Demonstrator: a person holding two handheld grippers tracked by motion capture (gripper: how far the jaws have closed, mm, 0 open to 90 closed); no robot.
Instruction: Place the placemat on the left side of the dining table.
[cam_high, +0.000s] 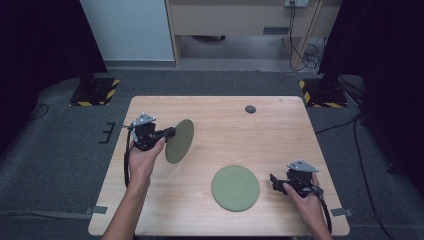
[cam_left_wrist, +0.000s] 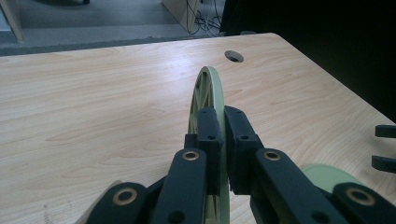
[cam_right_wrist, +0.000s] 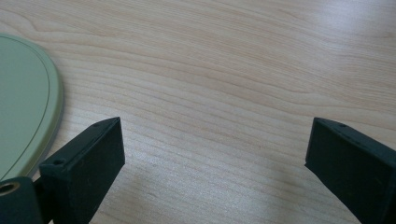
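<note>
The wooden table is the biggest thing here, pale with a fine grain, and most of its top is bare. The free room is wide: the whole far half, from 10 o'clock to 2 o'clock, carries nothing except a small round cable hole near the far edge at about 1 o'clock.

Next come two green plates, both round, flat and matt olive in colour. The lifted plate is held above the table at about 9 o'clock from the centre, standing on its edge and tilted, so its face turns to the right side. In the left gripper view its rim looks thin and pale, with ribs on the underside. The lying plate rests flat at about 6 o'clock, with a faint ring inside the rim, well apart from the near edge of the table.

The left gripper clenches the near rim of the lifted plate; its two black jaws press the plate from both sides. The right gripper sits low at about 4 o'clock, just beside the lying plate, not touching it. Its jaws stand wide apart with only bare wood between them.
</note>
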